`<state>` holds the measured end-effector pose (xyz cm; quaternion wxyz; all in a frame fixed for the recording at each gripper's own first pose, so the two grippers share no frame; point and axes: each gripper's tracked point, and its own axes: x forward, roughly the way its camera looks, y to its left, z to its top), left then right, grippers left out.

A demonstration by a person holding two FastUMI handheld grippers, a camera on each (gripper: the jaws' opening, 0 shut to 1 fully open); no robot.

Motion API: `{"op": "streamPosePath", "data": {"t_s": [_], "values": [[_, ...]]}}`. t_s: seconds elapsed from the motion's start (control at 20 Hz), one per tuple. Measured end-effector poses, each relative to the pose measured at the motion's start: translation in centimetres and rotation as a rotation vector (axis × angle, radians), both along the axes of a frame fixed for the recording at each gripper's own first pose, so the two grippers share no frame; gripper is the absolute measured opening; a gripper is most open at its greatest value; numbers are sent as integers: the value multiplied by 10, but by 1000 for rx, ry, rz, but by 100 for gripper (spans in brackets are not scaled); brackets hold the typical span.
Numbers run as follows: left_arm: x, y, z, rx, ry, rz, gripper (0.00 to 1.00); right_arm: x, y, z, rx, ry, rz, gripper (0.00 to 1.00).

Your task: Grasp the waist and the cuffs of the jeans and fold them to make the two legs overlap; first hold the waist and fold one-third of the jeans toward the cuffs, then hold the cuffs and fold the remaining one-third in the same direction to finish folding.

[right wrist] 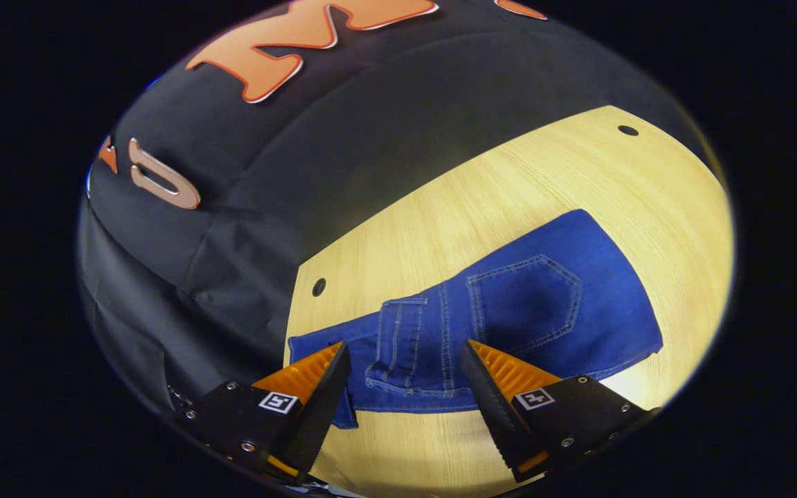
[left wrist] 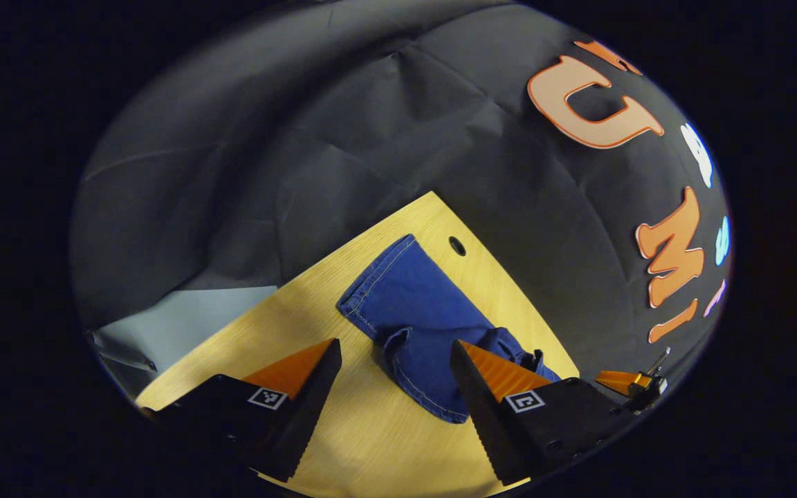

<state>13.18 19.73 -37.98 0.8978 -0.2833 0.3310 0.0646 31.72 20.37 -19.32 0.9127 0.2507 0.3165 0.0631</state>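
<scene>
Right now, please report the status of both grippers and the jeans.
Left gripper open, over crumpled end of jeans. Right gripper open, over pocket end. Jeans lie loose on table, neither gripper holding them.

In the left gripper view, the right finger (left wrist: 488,384) of the left hand-held gripper (left wrist: 395,349) covers part of the bunched end of the jeans (left wrist: 416,304), so its shape there cannot be told. The other hand-held gripper (left wrist: 630,384) shows only as a small tip at the picture's edge. In the right gripper view, both fingers (right wrist: 315,384) hide the jeans' (right wrist: 544,297) near edge, and the surface (right wrist: 495,194) is cut off at the right.
</scene>
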Motion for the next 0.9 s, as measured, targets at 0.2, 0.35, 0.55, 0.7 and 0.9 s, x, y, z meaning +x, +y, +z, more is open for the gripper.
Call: {"op": "streamPosePath", "data": {"t_s": [0.2,0.35,0.55,0.7,0.9], "values": [[18,6,-37,25,73,100,98,4,-29,6,6,13,-39,98],[38,12,-32,40,26,125,97,9,-42,14,30,10,-61,98],[91,-4,-34,-78,-49,150,95,12,-53,15,66,24,-82,98],[111,-23,-39,-77,-59,47,95,12,-60,12,84,38,-101,98],[127,-14,-63,48,-15,72,31,3,-75,1,103,66,-131,99]]}}
